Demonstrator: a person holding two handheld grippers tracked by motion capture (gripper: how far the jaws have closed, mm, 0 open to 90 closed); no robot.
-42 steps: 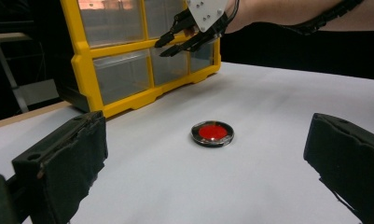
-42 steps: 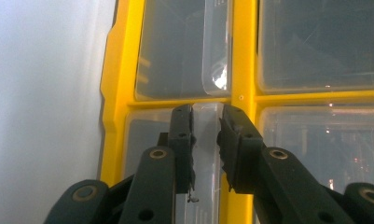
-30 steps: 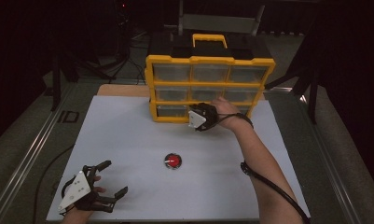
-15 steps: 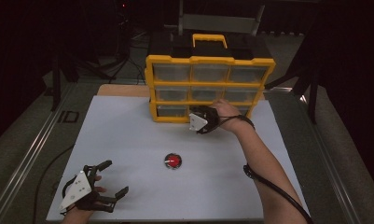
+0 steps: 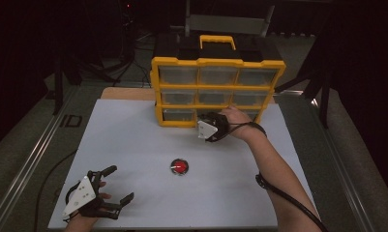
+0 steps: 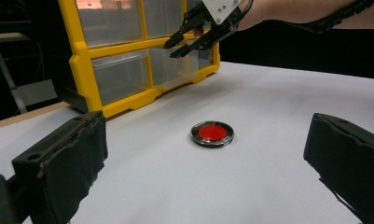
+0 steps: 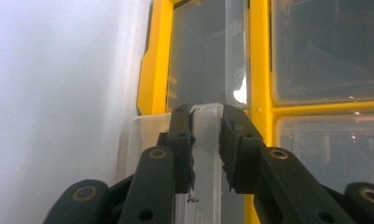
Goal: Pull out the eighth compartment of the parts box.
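Drawer handle [image 7: 207, 140], a clear plastic tab on the front of the bottom middle drawer [image 5: 208, 115], sits clamped between the two black jaws of the right gripper [image 7: 207, 122], whose pads press on it from both sides with only the tab's width between them. From the high view that gripper [image 5: 212, 126] rests against the lowest row of the yellow drawer cabinet [image 5: 216, 63], with the person's right hand [image 5: 235, 118] behind it and the forearm reaching in from the bottom right. The cabinet stands at the far edge of the white table top [image 5: 133, 145] (three rows of clear drawers, a carry handle on top). Nearer the person, a small round red-centred disc [image 5: 181, 167] lies flat on the white surface, well apart from both grippers. The left gripper [image 5: 115, 186] rests at the near left corner, its jaws spread wide and holding nothing.
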